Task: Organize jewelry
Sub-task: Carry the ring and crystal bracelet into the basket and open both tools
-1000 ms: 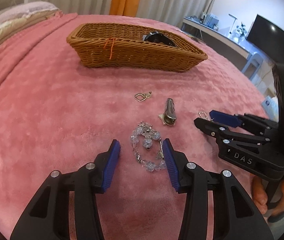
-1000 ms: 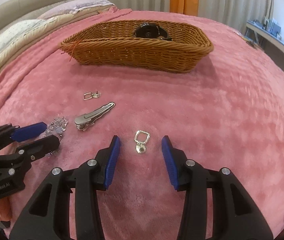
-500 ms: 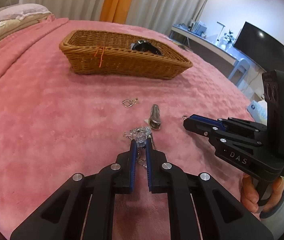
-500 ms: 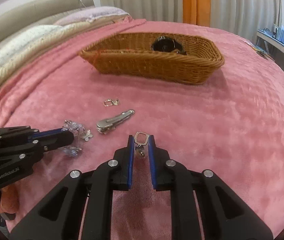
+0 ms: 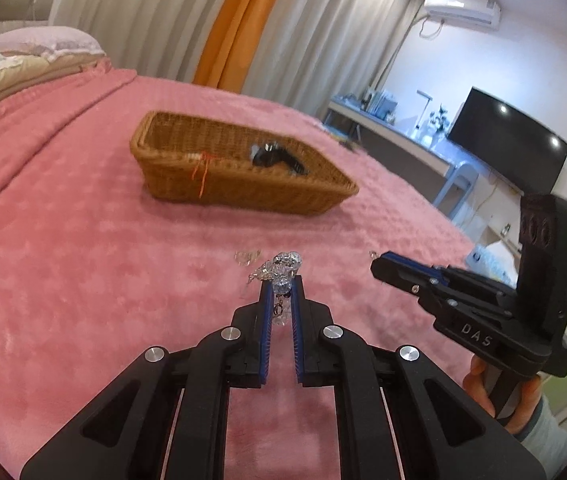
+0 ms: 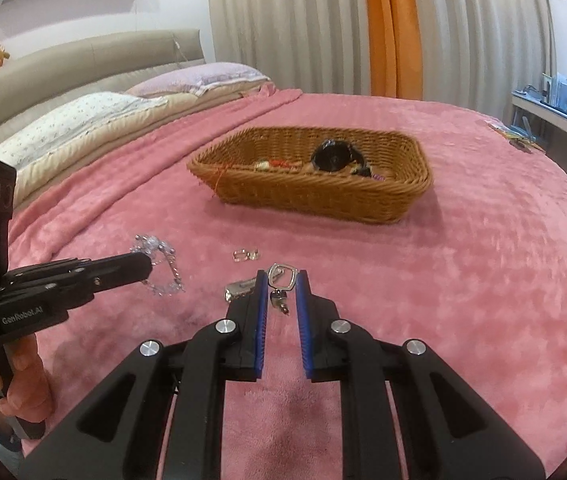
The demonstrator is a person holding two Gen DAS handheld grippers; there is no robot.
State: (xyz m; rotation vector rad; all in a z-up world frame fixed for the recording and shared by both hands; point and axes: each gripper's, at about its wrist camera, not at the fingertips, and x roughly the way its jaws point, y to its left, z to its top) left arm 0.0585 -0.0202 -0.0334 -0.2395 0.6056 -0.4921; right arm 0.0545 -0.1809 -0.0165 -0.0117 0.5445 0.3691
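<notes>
Left gripper [image 5: 281, 280] nearly closed, blue pads pinching a clear crystal bead bracelet [image 5: 281, 268]; in right wrist view the bracelet [image 6: 161, 268] hangs off its tip, raised above the pink blanket [image 5: 83, 260]. Right gripper [image 6: 282, 276] also nearly closed, clamped on a silver square-loop earring [image 6: 281, 280] with small charm dangling between the pads. Jaws of both closed within the last second, each with its piece between them. Still lying on blanket: matching small silver earring [image 6: 245, 255] just beyond the right gripper tips, and a silver hair clip [image 6: 237, 290] partly hidden behind the right gripper's left finger. Wicker basket [image 6: 311, 196] farther back on the bed, well apart from both grippers, holding a black watch [image 6: 333, 158] plus a few small colourful pieces, too small to tell. Open blanket between grippers and basket. Pillows [image 6: 83, 120] and headboard back left, grey and orange curtains [image 6: 391, 28] behind, desk with monitor [image 5: 507, 148] at right. Person's hand [image 6: 19, 380] on left gripper handle
</notes>
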